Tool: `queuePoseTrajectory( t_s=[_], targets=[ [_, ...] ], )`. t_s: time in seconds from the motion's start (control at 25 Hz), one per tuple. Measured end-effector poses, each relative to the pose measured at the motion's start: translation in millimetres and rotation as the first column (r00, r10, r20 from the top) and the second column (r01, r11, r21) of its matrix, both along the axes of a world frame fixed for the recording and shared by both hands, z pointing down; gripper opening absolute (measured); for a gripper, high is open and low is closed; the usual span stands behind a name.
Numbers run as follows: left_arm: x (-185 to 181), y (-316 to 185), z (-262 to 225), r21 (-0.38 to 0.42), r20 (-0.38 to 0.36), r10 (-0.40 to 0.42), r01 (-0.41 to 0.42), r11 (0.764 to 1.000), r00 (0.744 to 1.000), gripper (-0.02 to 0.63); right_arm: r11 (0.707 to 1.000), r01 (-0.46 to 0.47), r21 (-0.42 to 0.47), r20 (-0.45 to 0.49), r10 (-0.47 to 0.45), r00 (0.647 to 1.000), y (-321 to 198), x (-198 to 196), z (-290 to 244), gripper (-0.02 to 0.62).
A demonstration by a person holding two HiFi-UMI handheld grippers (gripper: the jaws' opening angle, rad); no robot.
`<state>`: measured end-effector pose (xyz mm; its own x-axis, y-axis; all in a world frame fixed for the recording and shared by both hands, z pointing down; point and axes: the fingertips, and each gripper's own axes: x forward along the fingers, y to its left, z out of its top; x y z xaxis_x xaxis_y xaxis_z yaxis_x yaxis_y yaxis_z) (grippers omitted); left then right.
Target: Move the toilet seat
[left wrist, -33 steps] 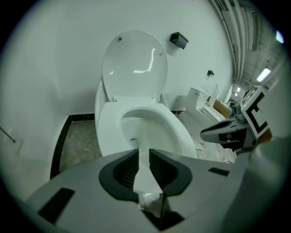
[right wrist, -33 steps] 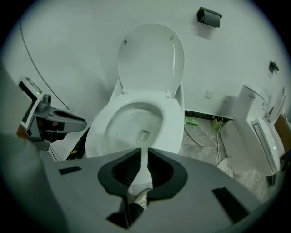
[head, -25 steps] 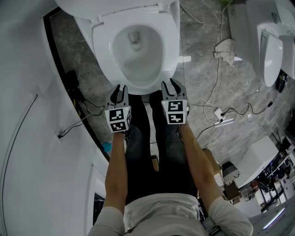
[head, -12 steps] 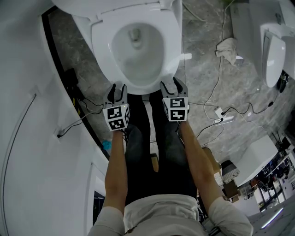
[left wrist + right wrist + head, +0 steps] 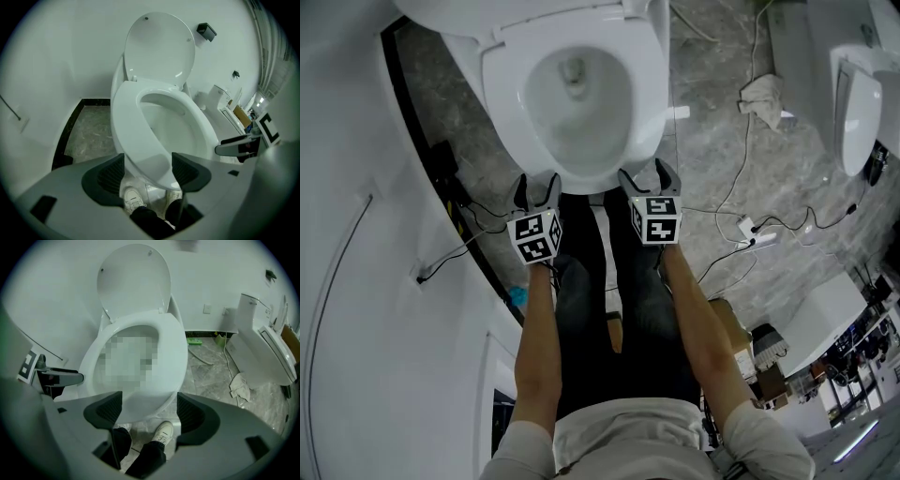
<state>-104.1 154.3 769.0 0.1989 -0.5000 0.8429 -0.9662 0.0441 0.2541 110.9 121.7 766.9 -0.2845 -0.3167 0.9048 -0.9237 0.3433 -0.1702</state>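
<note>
The left tool (image 5: pixel 536 183) and right tool (image 5: pixel 642 173) sit side by side at the front rim of the toilet seat (image 5: pixel 502 89). The seat lies flat on the bowl, with the lid (image 5: pixel 159 47) upright behind it. Both tools are spreading. The rim passes between each pair of pads, which do not press on it. This looks like either letting go or lining up a grip. Lifting the seat would call for closing both tools on the rim and swinging it up toward the lid.

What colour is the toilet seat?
Plain white all over. The smooth oval plastic toilet seat shows best in the head view.
</note>
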Motion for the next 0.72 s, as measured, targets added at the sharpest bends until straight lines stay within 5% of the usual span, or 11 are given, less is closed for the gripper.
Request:
queuePoseTrajectory(
  t_s=[0.72],
  targets=[
    [9,-1,12,-0.015,-0.071,-0.008,0.007,1.0,0.997,0.356,0.992,-0.097,-0.086,0.113,0.107,0.988,-1,-4,21,0.393]
  ],
)
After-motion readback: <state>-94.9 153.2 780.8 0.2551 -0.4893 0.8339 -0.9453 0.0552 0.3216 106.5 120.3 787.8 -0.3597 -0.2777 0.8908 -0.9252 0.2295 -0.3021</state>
